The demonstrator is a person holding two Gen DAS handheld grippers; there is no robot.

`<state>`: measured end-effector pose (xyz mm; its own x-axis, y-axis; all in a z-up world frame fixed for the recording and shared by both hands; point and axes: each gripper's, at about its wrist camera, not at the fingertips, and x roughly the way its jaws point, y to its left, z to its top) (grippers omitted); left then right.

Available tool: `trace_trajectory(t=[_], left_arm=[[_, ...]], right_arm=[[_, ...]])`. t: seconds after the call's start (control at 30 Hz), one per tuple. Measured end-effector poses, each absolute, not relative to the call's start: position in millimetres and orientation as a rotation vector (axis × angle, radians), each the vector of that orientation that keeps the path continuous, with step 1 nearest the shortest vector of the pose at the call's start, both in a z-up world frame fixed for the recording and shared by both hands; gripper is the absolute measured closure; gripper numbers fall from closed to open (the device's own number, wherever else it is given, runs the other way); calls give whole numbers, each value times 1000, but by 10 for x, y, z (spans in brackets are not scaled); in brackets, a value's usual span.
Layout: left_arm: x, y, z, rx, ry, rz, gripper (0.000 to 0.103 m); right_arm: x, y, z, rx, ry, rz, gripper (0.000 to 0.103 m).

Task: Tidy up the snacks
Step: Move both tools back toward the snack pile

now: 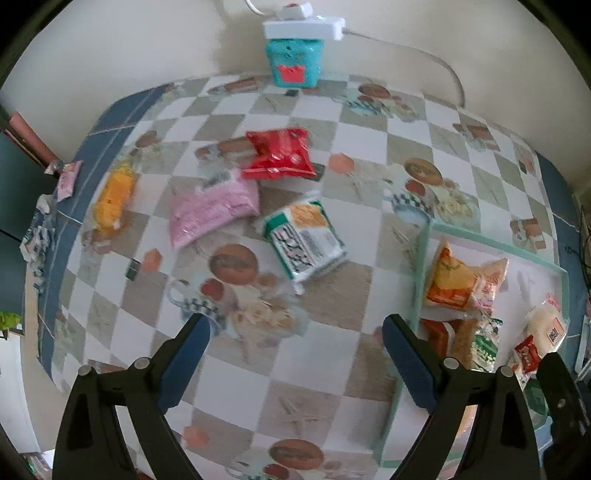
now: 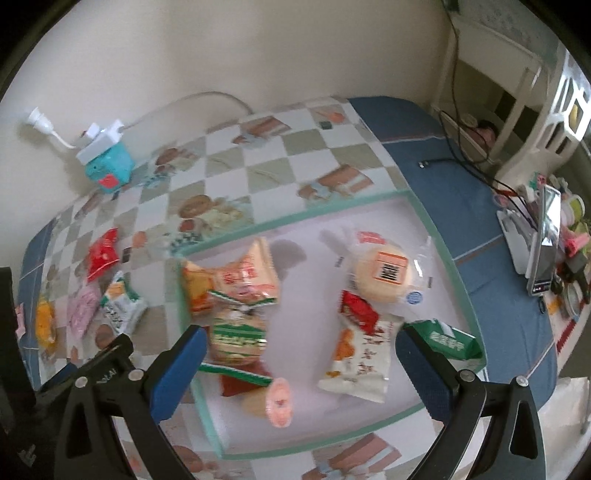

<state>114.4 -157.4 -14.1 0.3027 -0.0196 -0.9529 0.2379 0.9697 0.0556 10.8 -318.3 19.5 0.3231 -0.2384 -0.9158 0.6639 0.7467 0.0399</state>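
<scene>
Both claws hang spread wide with nothing between their blue-padded fingers: the left gripper (image 1: pixel 295 354) above the glossy checked tablecloth (image 1: pixel 354 280), the right gripper (image 2: pixel 301 365) above the shallow white tray (image 2: pixel 439 236) with its pale green raised rim. Four crinkly plastic snack packets lie loose on the cloth, well apart from the tray: a shiny red packet (image 1: pixel 279 153), a soft pink packet (image 1: pixel 212 210) touching its lower left corner, a green-and-white packet (image 1: pixel 304 240) just right of the pink one, and a yellow-orange packet (image 1: pixel 112 195) off near the blue border of the cloth. Inside the tray the packets crowd two sides: an orange pouch (image 2: pixel 197 290) against the left wall overlapped by a peach-coloured bag (image 2: pixel 251 275), a green-striped packet (image 2: pixel 238 332) below them, a round pale cake in clear wrap (image 2: pixel 384 273) at the right, a small red packet (image 2: pixel 358 310) touching it, a white packet with orange print (image 2: pixel 360 360) beneath, and a green box-like packet (image 2: pixel 448 339) against the right rim. A teal cube-shaped box (image 1: pixel 293 61) carrying a white power strip (image 1: pixel 304 27) stands at the wall, its cable trailing along the table edge. Motion blur softens the printing on most of the wrappers.
</scene>
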Motion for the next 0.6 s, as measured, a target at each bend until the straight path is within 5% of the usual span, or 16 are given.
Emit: trace_trajectory(t=[0.6], left_arm=[[1650, -224, -66, 34, 1254, 49, 8]], right_arm=[[731, -2161, 4, 358, 1158, -441, 0]])
